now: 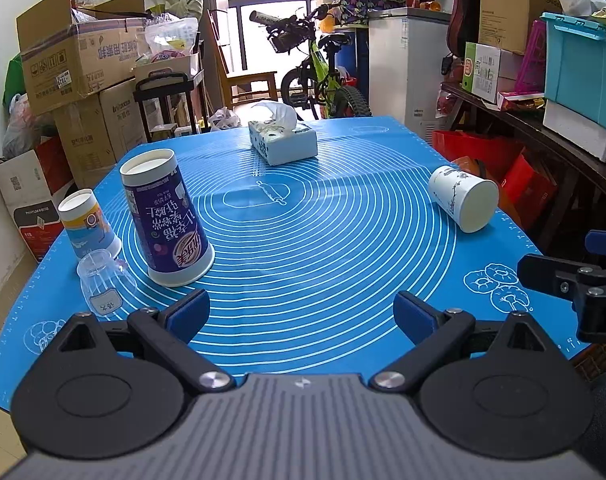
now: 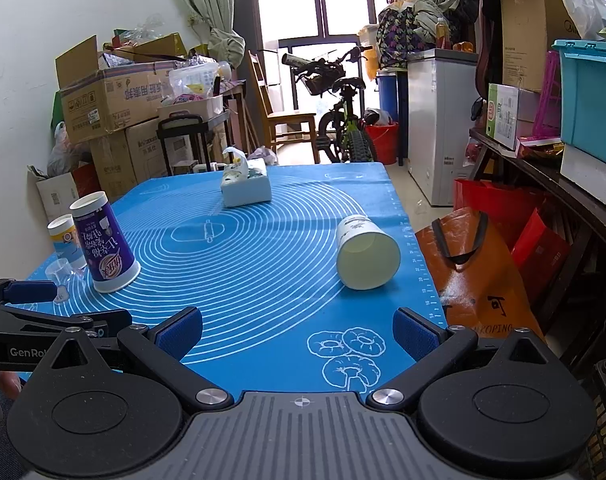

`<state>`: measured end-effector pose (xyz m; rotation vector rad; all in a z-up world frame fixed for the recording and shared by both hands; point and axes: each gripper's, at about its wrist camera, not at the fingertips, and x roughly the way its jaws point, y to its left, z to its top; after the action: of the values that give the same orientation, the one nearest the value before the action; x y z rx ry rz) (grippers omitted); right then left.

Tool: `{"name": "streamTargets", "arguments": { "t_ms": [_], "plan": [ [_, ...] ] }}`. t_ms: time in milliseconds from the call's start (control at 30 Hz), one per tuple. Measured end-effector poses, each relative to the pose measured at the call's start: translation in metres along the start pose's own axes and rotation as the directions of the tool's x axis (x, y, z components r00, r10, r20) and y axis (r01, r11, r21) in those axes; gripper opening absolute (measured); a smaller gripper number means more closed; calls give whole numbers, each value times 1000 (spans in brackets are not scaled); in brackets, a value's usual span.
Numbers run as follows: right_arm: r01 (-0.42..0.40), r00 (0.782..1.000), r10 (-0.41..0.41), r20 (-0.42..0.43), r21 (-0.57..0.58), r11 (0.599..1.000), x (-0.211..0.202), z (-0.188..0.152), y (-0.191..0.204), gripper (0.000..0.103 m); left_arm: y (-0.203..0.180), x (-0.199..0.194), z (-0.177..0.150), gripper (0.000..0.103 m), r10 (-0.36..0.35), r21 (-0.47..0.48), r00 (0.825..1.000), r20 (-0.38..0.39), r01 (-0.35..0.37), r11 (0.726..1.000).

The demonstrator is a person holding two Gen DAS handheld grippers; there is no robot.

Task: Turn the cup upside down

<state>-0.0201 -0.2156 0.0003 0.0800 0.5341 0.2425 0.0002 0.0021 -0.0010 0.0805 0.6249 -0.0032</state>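
- The left gripper (image 1: 301, 314) hovers with its jaws spread wide, nothing between them.
- The right gripper (image 2: 297, 332) is likewise wide open and empty.
- The white paper cup (image 2: 367, 253) lies on its side (mouth toward the camera) on the blue mat (image 2: 263, 280), ahead of the right gripper, slightly to its right.
- A purple cup (image 1: 167, 218) stands inverted ahead-left of the left gripper.

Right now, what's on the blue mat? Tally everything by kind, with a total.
Paper cups standing upside down: 2, purple cup and small blue-and-orange cup
Paper cups lying on their side: 1, white cup
Clear plastic cups: 1
Tissue boxes: 1
Total: 5
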Motion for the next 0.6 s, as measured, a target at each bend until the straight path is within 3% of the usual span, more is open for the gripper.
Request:
{"name": "streamTargets", "arguments": {
  "t_ms": [600],
  "plan": [
    [0, 1000, 0, 0, 0, 1000, 1, 0, 0, 101, 0, 0, 0, 97, 3, 3, 1000, -4, -3, 1000]
  ]
}}
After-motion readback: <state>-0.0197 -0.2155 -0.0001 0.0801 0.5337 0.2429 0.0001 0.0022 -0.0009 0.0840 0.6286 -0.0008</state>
